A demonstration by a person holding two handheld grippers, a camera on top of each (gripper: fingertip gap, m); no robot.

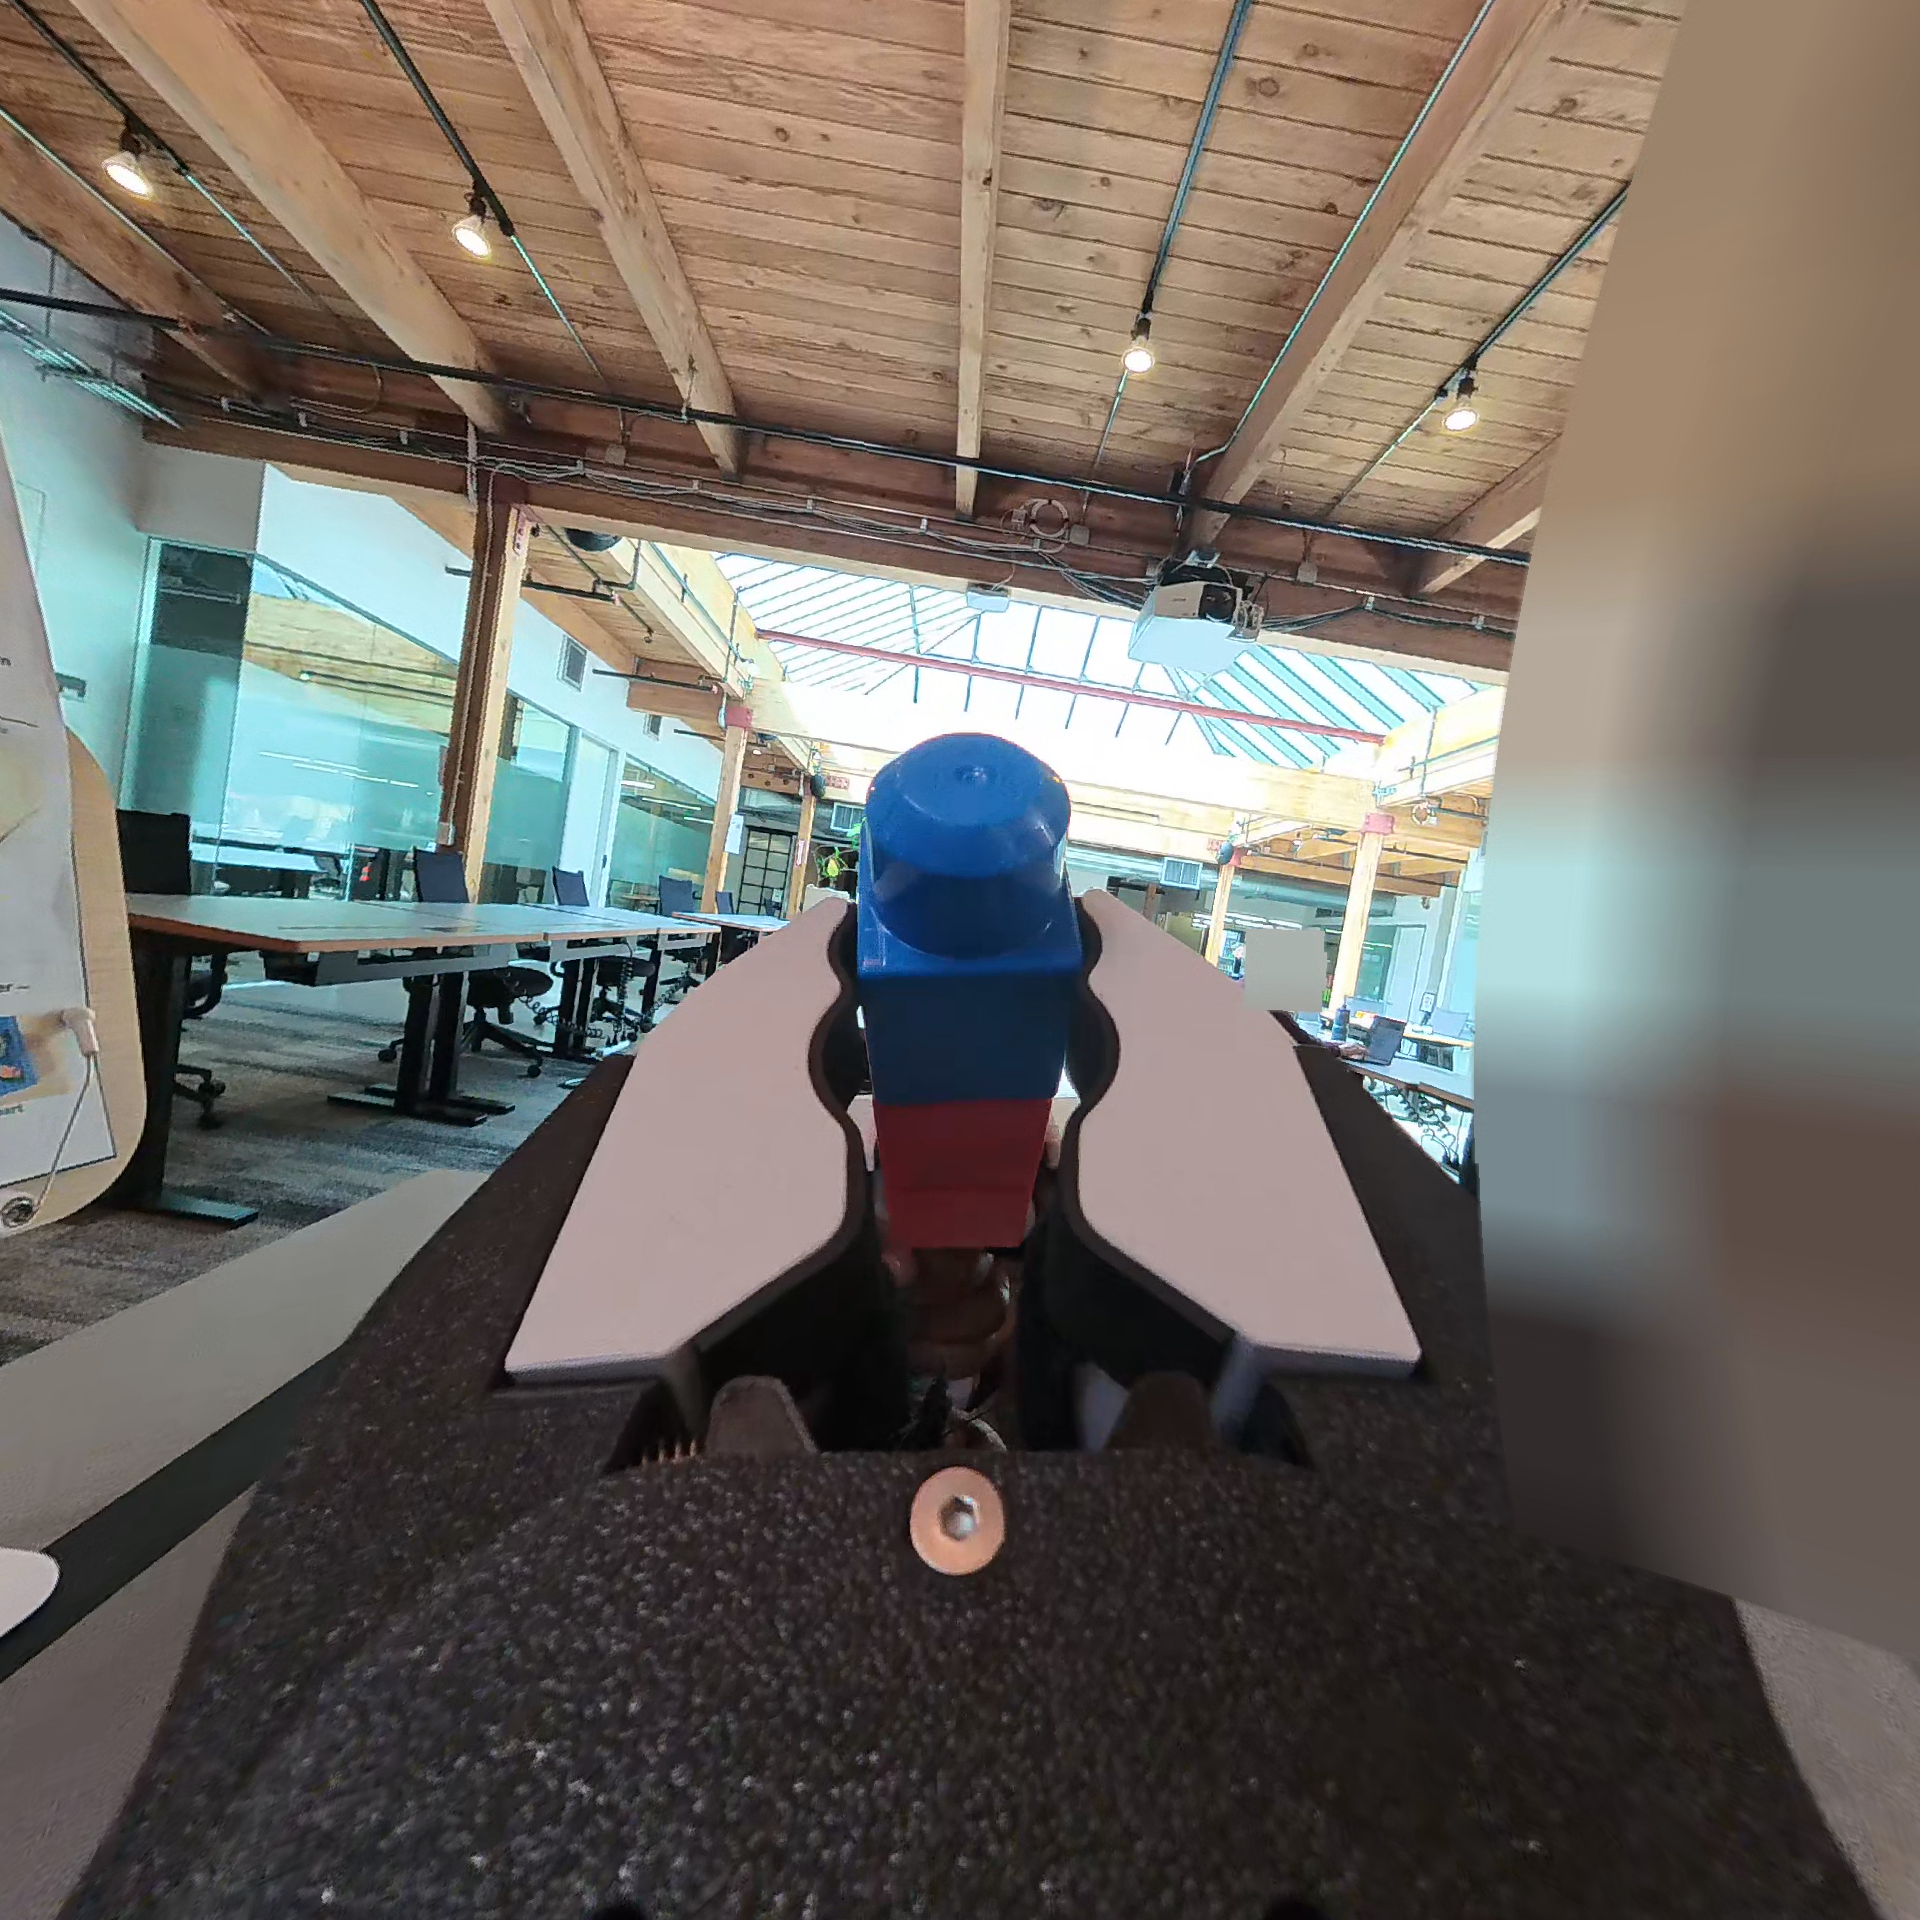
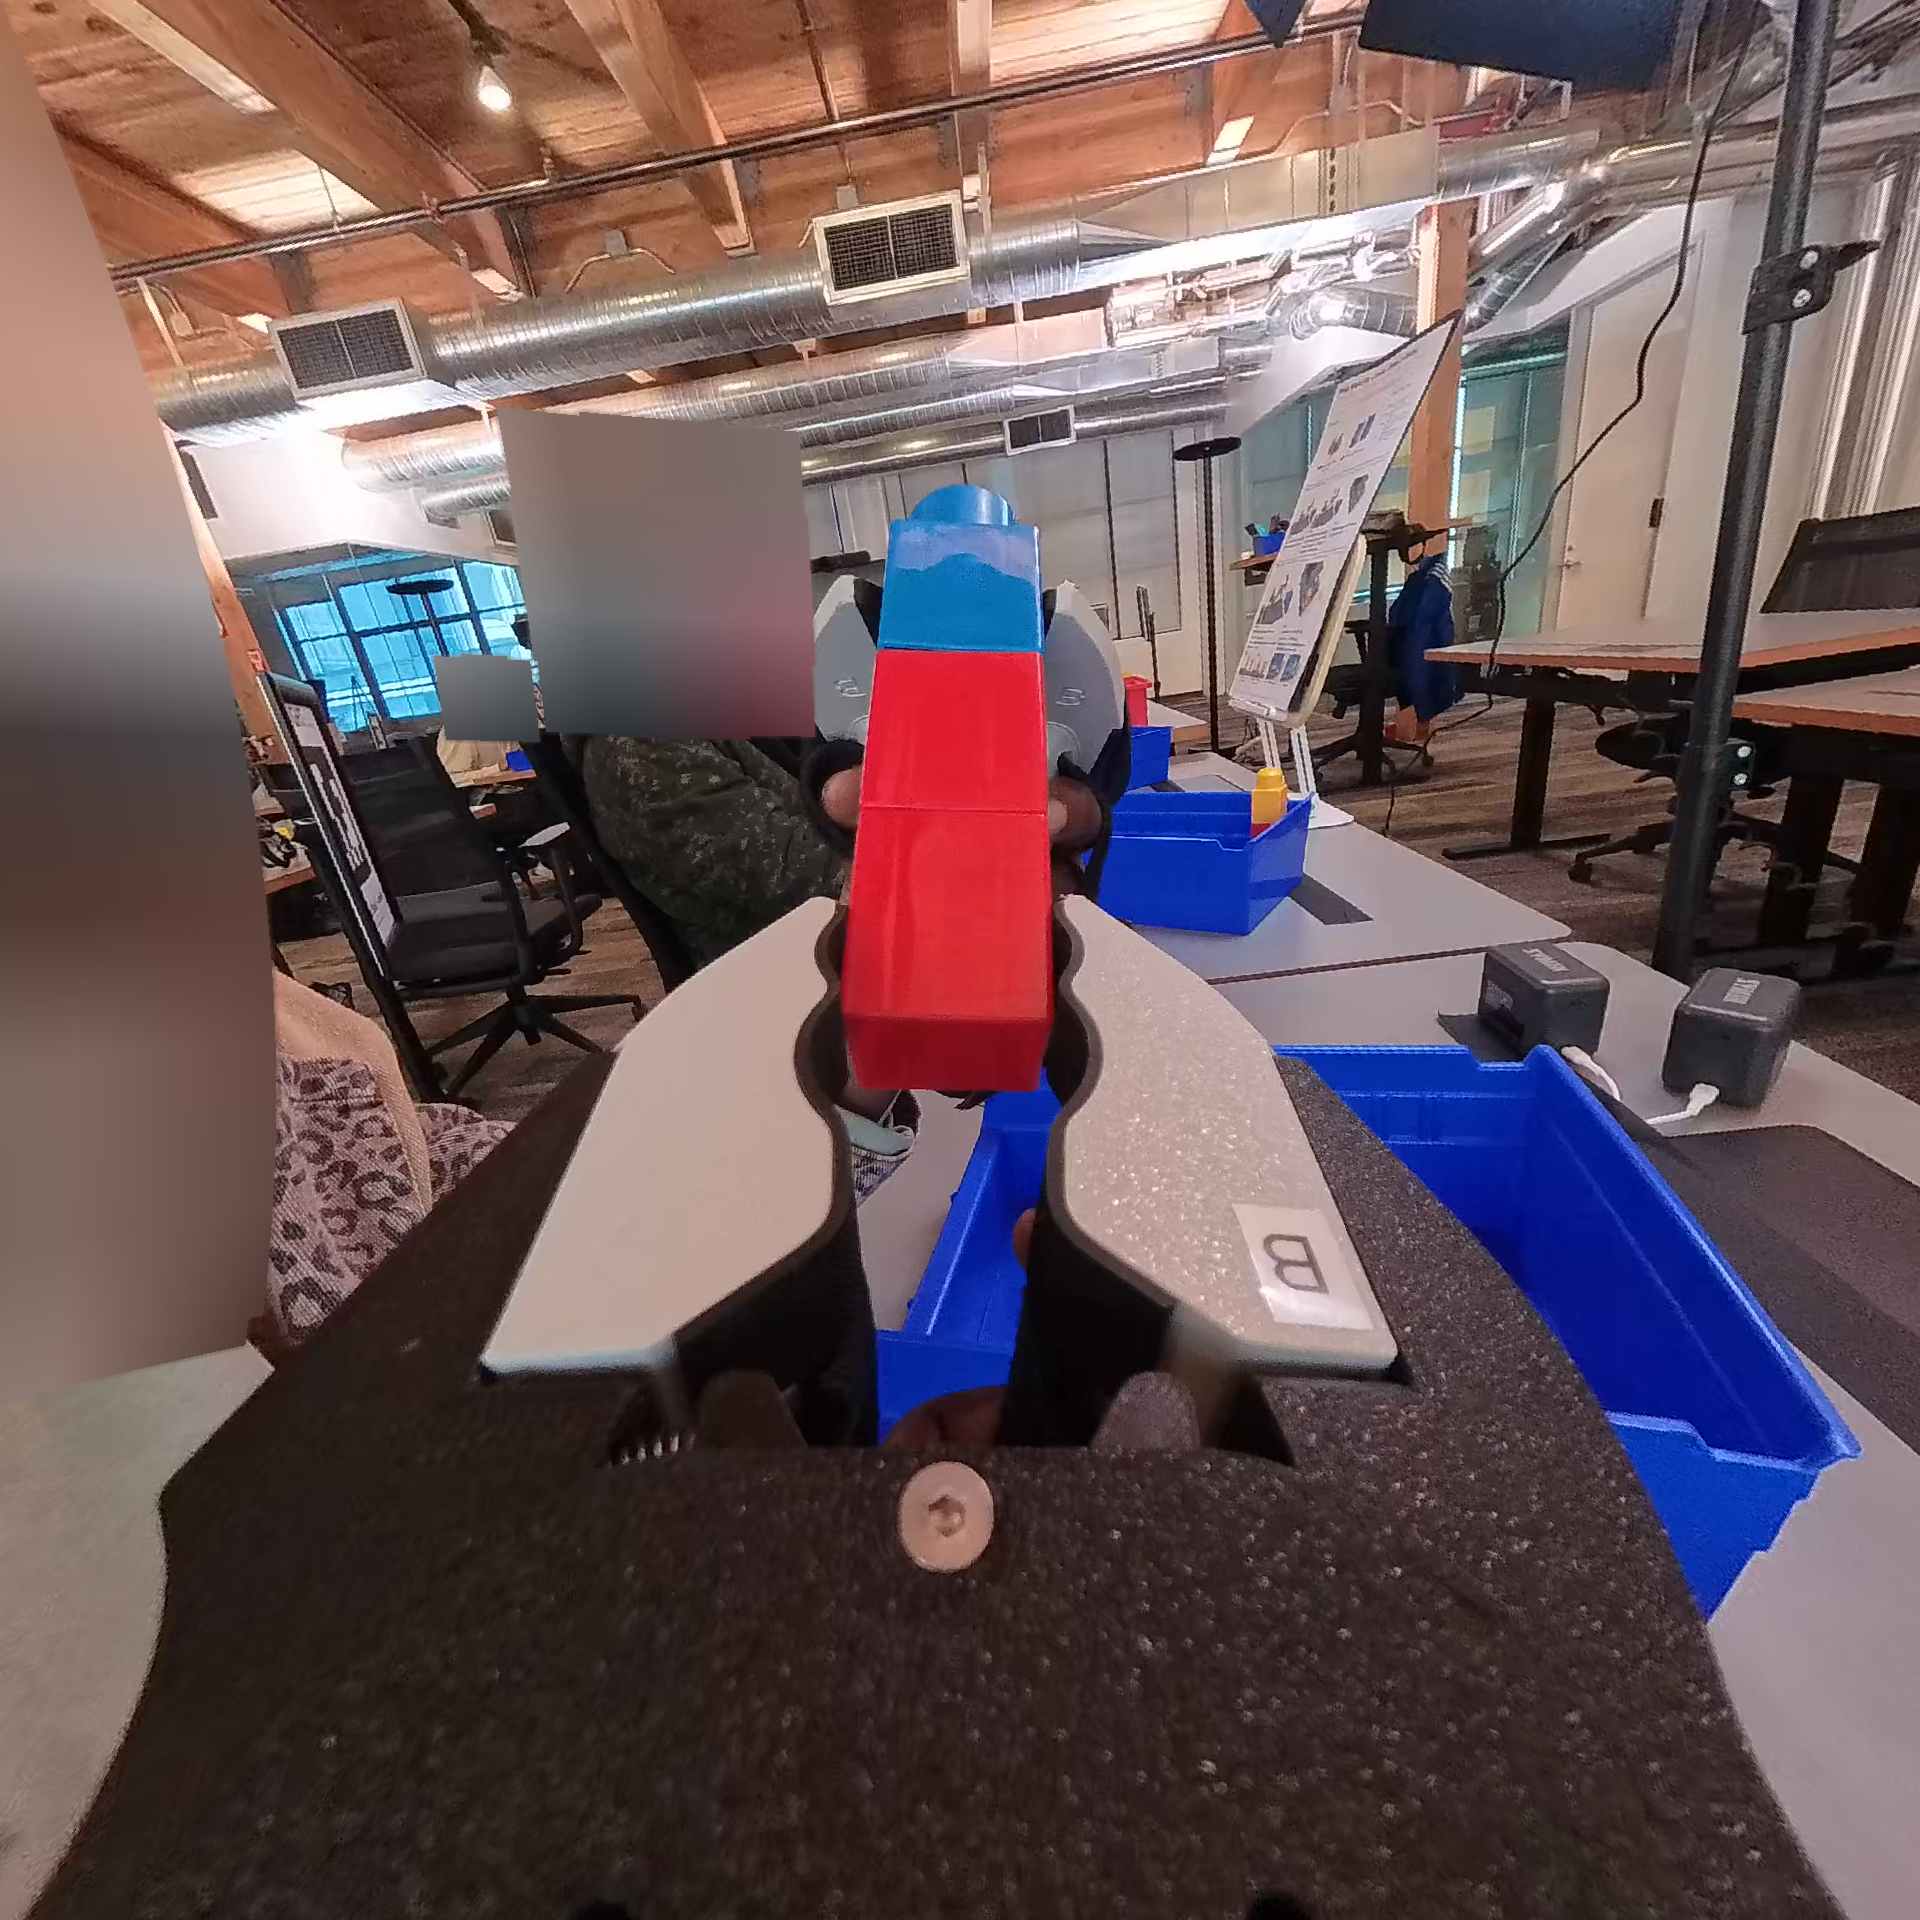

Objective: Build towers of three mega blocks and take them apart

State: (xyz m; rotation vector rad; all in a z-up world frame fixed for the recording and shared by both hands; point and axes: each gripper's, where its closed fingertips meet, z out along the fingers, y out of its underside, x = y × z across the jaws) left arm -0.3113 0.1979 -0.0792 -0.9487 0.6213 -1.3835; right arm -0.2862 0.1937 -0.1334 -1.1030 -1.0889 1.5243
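A three-block tower is held up in the air between both grippers: a blue block (image 2: 961, 597) on top, a red block (image 2: 956, 727) in the middle and a second red block (image 2: 945, 956) at the bottom. My right gripper (image 2: 945, 920) is shut on the bottom red block. My left gripper (image 1: 961, 920) is shut on the blue block (image 1: 966, 966), with a red block (image 1: 961, 1169) showing below it. The left gripper's grey fingers (image 2: 1081, 665) show in the right wrist view on either side of the tower's upper part.
A blue bin (image 2: 1558, 1247) lies on the grey table under my right gripper. A second blue bin (image 2: 1195, 862) farther back holds a yellow block (image 2: 1268, 795). Two grey chargers (image 2: 1538, 997) and a black pole (image 2: 1745, 520) stand at the right. A person in patterned clothing (image 2: 707, 831) sits behind. Left tips to right tips: about 6 centimetres.
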